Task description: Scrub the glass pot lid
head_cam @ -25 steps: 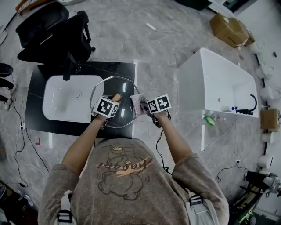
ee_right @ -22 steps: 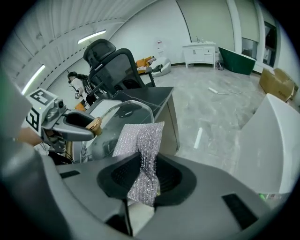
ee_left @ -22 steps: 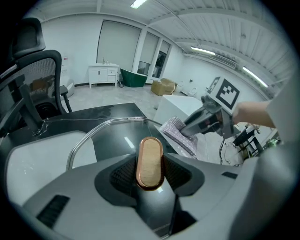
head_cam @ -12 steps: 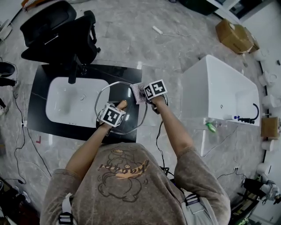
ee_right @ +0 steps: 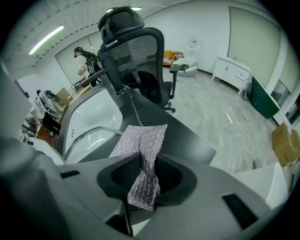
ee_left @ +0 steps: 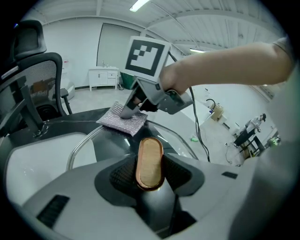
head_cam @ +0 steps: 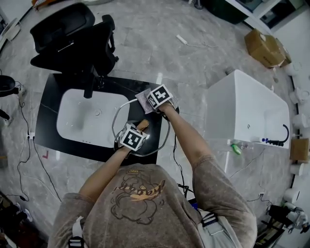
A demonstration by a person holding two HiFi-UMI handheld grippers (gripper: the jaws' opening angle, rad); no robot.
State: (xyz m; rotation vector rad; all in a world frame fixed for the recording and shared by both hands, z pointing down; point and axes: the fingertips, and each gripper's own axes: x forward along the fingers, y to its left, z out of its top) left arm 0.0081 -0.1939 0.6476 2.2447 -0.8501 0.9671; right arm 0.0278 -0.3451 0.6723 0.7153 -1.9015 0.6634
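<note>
A grey marbled floor [head_cam: 160, 29] carries a black office chair [head_cam: 72, 36], a white bathtub [head_cam: 242, 106] and a cardboard box [head_cam: 264, 47].

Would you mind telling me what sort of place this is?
Probably a lab or test studio, not a home: a white sink in a black counter stands alone on tiled floor, beside an office chair, a freestanding bathtub and a cardboard box.

Even, bright light is cast from long white ceiling strip lights [ee_left: 140, 4], which are seen in both gripper views. Pale streaks of glare are thrown on the glossy black countertop [head_cam: 48, 97] and the round glass pot lid [head_cam: 123, 115]. All pictures are bent strongly at the edges, and the gripper views are darkened at the corners. The silvery mesh scouring cloth [ee_right: 140, 140] is rendered slightly soft, possibly from being too near the lens.
</note>
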